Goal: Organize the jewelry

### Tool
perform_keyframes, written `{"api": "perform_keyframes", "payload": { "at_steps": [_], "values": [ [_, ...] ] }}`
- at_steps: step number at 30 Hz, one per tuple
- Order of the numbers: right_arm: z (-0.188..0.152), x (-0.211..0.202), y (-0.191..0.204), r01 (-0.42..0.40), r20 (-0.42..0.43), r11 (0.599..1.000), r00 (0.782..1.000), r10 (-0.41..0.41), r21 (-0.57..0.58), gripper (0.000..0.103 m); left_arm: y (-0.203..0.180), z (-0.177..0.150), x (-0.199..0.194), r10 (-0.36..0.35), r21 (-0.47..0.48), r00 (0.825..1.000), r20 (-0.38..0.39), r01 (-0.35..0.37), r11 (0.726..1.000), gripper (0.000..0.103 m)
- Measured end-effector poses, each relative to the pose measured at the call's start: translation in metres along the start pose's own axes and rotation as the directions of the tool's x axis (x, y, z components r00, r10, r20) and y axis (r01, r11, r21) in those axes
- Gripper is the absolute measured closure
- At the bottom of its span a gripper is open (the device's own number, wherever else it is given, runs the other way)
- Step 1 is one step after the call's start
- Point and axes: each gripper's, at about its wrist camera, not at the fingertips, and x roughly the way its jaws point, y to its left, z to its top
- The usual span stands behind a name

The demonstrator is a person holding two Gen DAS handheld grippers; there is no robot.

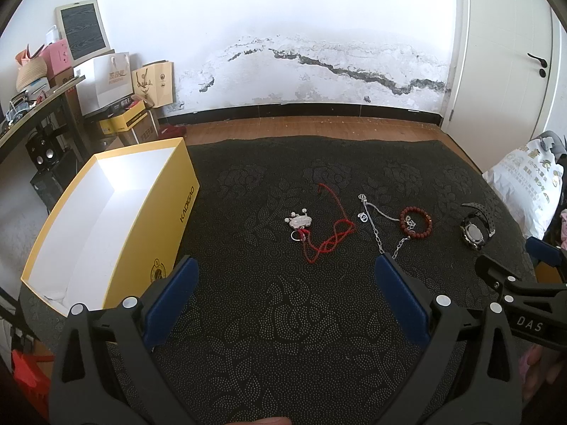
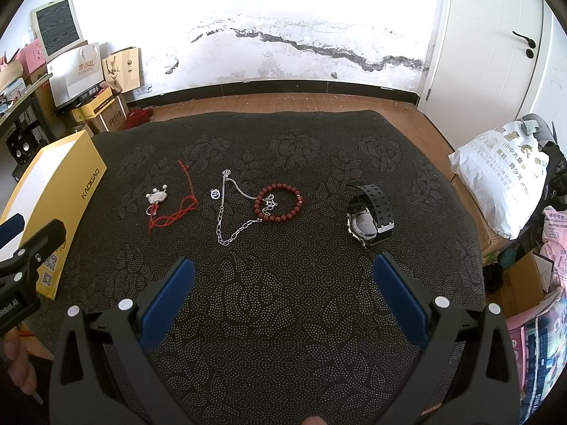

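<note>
On the dark patterned cloth (image 1: 283, 318) lie a silver lock pendant on a red cord (image 1: 320, 233), a silver chain (image 1: 377, 228), a red bead bracelet (image 1: 415, 222) and a black watch (image 1: 475, 228). An open yellow box (image 1: 106, 226) with a white inside stands at the left. My left gripper (image 1: 285, 269) is open and empty, just short of the cord and chain. My right gripper (image 2: 283, 269) is open and empty, short of the chain (image 2: 226, 212), bracelet (image 2: 278, 202) and watch (image 2: 368, 217). The red cord (image 2: 173, 209) and box (image 2: 60, 205) lie to its left.
A cluttered shelf with bags and cartons (image 1: 117, 81) stands at the back left. A white printed bag (image 2: 503, 180) and boxes sit at the right. A wood floor (image 2: 283, 102), cracked white wall and white door (image 2: 489, 35) lie beyond the cloth.
</note>
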Motion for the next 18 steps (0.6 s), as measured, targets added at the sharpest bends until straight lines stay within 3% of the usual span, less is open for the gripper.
{"api": "perform_keyframes", "payload": {
  "at_steps": [18],
  "values": [
    [0.0001,0.0005,-0.0004,0.0,-0.001,1.0,1.0,0.0,-0.002,0.005,-0.0006,-0.0017,0.0027,0.0,0.001,1.0,-0.008,0.0,1.0,0.006]
  ]
}}
